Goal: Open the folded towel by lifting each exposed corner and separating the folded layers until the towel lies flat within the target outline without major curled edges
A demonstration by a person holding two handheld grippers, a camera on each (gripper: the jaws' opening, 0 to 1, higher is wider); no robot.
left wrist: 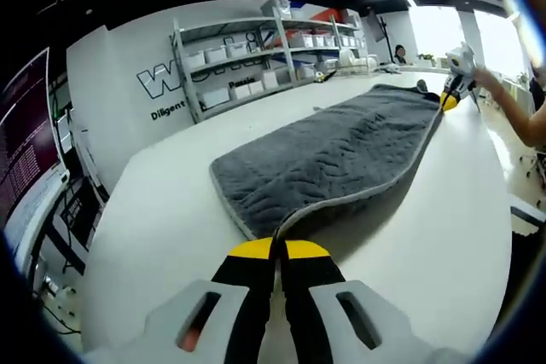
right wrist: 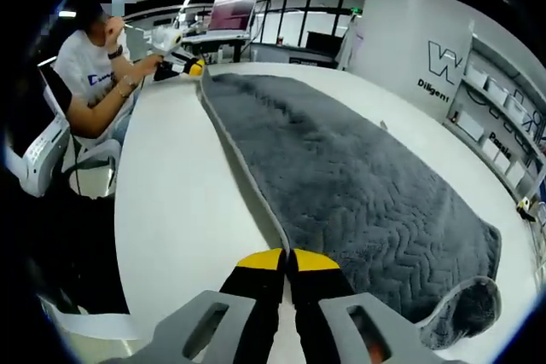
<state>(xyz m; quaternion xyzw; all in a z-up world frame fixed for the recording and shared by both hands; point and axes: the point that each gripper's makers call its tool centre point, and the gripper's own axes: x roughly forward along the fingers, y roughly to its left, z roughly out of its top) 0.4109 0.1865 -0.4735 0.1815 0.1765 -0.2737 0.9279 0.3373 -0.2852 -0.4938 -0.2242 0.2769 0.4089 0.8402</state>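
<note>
Left gripper (left wrist: 279, 249), yellow-tipped jaws pinched together on the pale-bound edge of the long grey quilted plush towel (left wrist: 328, 155), corner raised off the white tabletop (left wrist: 162, 210). Right gripper (right wrist: 285, 259) likewise clamps the same towel (right wrist: 358, 185) at its far end; it appears at a distance in the left gripper view (left wrist: 450, 100). Towel stretched lengthwise between the two. One far corner (right wrist: 473, 309) curls over. Judged step: drawing the opened layer taut before laying down. Next calls for lowering both ends evenly, then flattening that curl. Target outline not discernible
</note>
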